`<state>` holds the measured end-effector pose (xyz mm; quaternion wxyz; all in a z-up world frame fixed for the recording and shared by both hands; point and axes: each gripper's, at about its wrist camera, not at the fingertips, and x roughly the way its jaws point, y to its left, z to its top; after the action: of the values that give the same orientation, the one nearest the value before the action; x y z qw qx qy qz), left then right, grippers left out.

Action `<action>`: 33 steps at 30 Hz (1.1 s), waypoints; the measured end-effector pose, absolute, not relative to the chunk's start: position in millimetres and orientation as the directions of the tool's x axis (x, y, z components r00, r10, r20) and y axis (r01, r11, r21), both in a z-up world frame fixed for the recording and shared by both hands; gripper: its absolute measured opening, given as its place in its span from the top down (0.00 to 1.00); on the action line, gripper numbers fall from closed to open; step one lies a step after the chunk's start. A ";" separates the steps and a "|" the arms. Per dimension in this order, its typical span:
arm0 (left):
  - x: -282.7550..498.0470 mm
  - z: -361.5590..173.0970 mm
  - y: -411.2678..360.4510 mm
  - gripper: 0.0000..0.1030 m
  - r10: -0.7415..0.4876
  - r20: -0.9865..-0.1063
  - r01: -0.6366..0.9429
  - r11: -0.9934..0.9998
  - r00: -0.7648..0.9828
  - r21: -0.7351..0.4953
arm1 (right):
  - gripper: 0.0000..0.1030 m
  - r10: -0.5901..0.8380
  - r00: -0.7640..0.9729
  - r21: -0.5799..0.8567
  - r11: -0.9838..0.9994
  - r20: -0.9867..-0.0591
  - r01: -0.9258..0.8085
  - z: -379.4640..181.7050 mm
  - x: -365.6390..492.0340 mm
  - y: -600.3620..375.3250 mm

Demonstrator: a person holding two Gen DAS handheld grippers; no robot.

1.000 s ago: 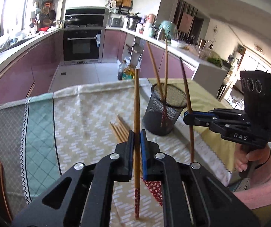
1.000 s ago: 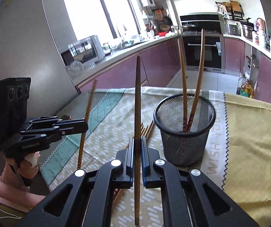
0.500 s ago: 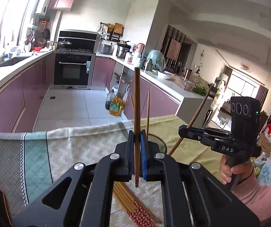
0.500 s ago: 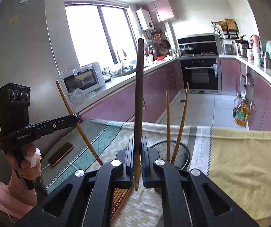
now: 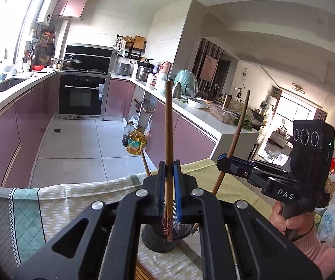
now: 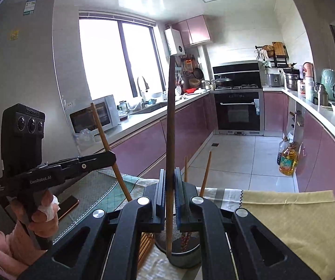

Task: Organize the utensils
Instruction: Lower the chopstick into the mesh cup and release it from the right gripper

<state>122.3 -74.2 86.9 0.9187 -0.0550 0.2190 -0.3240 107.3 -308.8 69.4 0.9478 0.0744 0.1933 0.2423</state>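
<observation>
Only our right wrist view shows the phone (image 6: 67, 206). Our left gripper (image 5: 168, 182) pinches a brown wooden chopstick (image 5: 168, 126) above the black mesh cup (image 5: 160, 239); our right gripper (image 6: 170, 186) pinches another chopstick (image 6: 171, 126). Two chopsticks (image 6: 206, 175) stand inside the cup.

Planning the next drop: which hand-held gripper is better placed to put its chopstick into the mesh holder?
Probably the left hand-held gripper: its chopstick tip hangs over the mesh holder, roughly upright. The right one's chopstick looks more slanted here.
</observation>
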 end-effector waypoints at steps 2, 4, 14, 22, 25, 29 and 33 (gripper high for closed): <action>127.5 85.4 -79.3 0.93 -0.617 -0.376 0.568 0.786 0.691 -0.244 | 0.94 0.491 0.806 0.244 0.870 -0.332 -0.429 67.3 112.0 -310.1; 131.3 84.1 -83.7 0.93 -0.615 -0.379 0.565 0.788 0.692 -0.245 | 0.94 0.487 0.805 0.244 0.872 -0.339 -0.425 63.1 116.2 -308.9; 139.4 91.9 -94.5 0.93 -0.636 -0.357 0.587 0.771 0.684 -0.248 | 0.94 0.481 0.772 0.254 0.877 -0.416 -0.409 38.8 131.0 -307.2; 151.8 54.8 -112.3 0.93 -0.590 -0.506 0.590 0.786 0.629 -0.185 | 0.94 0.479 0.725 0.259 0.878 -0.495 -0.403 20.5 138.7 -302.6; 163.1 36.3 -116.8 0.93 -0.578 -0.563 0.594 0.783 0.590 -0.181 | 0.94 0.476 0.693 0.260 0.879 -0.542 -0.400 11.8 146.5 -297.0; 178.6 15.6 -122.3 0.93 -0.548 -0.612 0.580 0.796 0.570 -0.173 | 0.94 0.469 0.674 0.271 0.883 -0.571 -0.385 2.3 154.9 -294.0; 188.9 3.1 -121.3 0.92 -0.535 -0.627 0.559 0.809 0.567 -0.185 | 0.94 0.467 0.672 0.279 0.884 -0.575 -0.375 0.1 161.5 -294.3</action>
<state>188.9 -121.3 3.1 0.8850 0.0171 0.3480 -0.3088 161.5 -294.3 0.1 0.9117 0.0690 0.3330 0.2308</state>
